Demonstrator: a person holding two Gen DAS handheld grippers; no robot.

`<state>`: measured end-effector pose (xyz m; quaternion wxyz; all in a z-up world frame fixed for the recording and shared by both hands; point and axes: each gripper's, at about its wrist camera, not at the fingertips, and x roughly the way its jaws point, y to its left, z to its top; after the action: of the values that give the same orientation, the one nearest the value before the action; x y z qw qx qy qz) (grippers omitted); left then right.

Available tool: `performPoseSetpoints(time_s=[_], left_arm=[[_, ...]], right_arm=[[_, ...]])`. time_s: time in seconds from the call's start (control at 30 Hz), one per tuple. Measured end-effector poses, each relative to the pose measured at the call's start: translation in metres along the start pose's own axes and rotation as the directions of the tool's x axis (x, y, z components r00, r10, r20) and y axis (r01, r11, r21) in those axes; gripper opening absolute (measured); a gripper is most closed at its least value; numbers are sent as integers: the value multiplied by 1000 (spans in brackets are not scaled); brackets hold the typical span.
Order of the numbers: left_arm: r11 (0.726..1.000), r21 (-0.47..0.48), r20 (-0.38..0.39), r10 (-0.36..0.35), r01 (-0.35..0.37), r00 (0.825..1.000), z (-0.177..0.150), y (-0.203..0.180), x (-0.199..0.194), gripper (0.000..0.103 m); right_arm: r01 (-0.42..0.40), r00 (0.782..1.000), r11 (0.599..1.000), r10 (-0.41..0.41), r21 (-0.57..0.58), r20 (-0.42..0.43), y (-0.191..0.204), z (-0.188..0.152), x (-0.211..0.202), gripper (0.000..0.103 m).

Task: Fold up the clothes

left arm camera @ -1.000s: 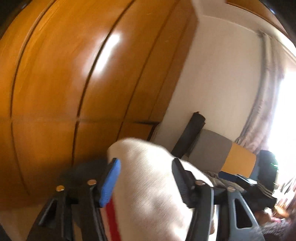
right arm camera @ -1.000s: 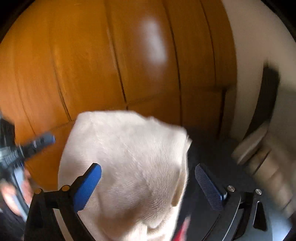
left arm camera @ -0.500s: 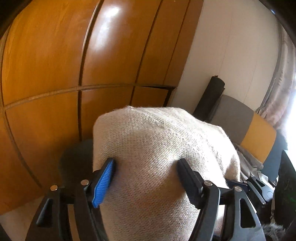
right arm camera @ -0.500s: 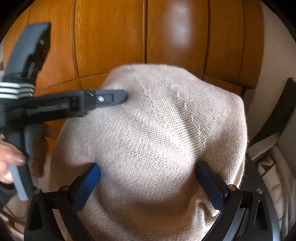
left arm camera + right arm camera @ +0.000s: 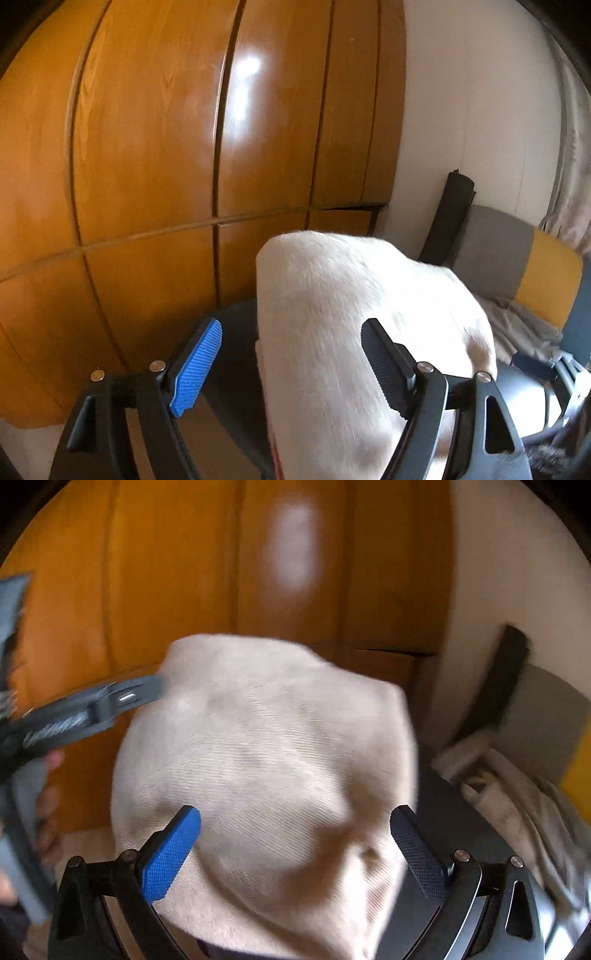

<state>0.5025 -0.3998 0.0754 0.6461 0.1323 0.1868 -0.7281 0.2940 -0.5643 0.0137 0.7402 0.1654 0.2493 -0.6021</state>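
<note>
Two tongs are seen, each with a cream knit garment [image 5: 354, 332] bulging up between its fingers. In the left wrist view, the left tongs [image 5: 291, 363] are spread wide: the blue pad [image 5: 197, 369] stands clear of the cloth with a gap beside it, while the black pad [image 5: 384, 363] lies against the garment's right flank, so nothing is pinched there. A red stripe is glimpsed low on the cloth. In the right wrist view, which is blurred, the right tongs [image 5: 295, 853] are also set wide, with the garment filling the space between the blue pad [image 5: 171, 853] and the dark pad [image 5: 415, 853]; whether the pads press on it cannot be told. At the left edge of that view the other tool is seen, one grey finger laid against the cloth, with a hand [image 5: 48, 805] behind it. Behind everything, orange wooden wardrobe doors [image 5: 155, 147] are shown, and to the right a white wall [image 5: 480, 110], a grey and yellow cushion [image 5: 517, 258] and a black roll [image 5: 448, 218] leaning in the corner.
</note>
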Motion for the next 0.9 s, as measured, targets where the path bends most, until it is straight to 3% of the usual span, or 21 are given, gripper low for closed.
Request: performPoseSetpoints(time_s=[0.1,0.17,0.27,0.37,0.47,0.63,0.9], left_arm=[[999,26,16,32,-32,999,-13,-7,-34,79],[999,28,19,43,-43,999,-18,-10,-53,75],[1000,19,44,14,-15,999,-18,-5,-81,74],[997,72,100,34,-42,994,-15,-3,-102,56],[993,100,123,55,-68,991,-11,-2,-112,56],[996,88,47,0,-4,999,-11,-4,-102,56],[998,57,1,-26,26,1000,-11,-19,-84,56]], right_arm=[[95,995,994,-96,61,20,2,0,-29,103],[147,989,985,-149,87,20,3,-20,-68,103],[105,994,991,-108,87,34,2,-27,-97,103],[92,996,995,-92,44,8,15,-32,-101,103],[110,994,994,-110,-9,9,34,-34,-110,103],[141,989,990,-139,-33,46,49,-32,-114,103],[122,992,990,-120,-66,26,59,-34,-103,103]])
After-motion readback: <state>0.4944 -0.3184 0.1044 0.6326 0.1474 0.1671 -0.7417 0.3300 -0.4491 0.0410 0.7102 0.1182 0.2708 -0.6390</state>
